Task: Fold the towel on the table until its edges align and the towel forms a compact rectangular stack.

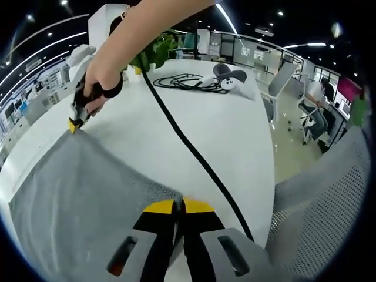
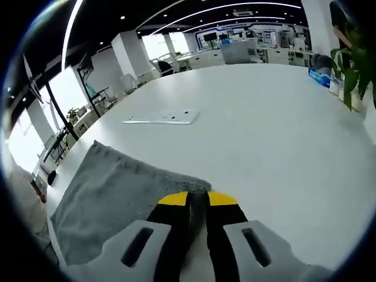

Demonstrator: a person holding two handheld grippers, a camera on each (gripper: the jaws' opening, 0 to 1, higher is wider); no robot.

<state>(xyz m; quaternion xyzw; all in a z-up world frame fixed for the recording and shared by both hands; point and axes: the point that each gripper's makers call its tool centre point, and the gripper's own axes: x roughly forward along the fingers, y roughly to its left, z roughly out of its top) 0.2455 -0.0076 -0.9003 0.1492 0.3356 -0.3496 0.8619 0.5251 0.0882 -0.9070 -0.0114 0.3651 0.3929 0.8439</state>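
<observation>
Currently, in the left gripper view, the left claw (image 1: pixel 178 207) rises from 6 o'clock, its yellow-tipped jaws pressed together on a corner of the grey towel (image 1: pixel 82 194). That towel spreads across the white surface (image 1: pixel 229 135) toward 8 o'clock; its lower edge is cut off by the view's border, so its full outline cannot be made out. At 10 o'clock the right claw (image 1: pixel 73 125) pinches the towel's far corner, held by a person's hand (image 1: pixel 101 75) with the forearm running off toward 12 o'clock; the hand covers most of that tool. A black cable (image 1: pixel 194 150) runs from near the claw up to a coil at 12 o'clock, beside a white object too small to identify. A green plant (image 1: pixel 157 50) sits behind the arm. A mesh chair back (image 1: pixel 326 200) fills 4 o'clock, partly cut off.

In the right gripper view, the right claw (image 2: pixel 198 200) at 6 o'clock is closed on a towel (image 2: pixel 111 194) corner; the cloth lies flat toward 8 o'clock, its near edge hidden behind the gripper body. A flat white sheet (image 2: pixel 161 117) lies well apart at 11 o'clock. Plant leaves (image 2: pixel 352 70) are cropped at 2 o'clock.
</observation>
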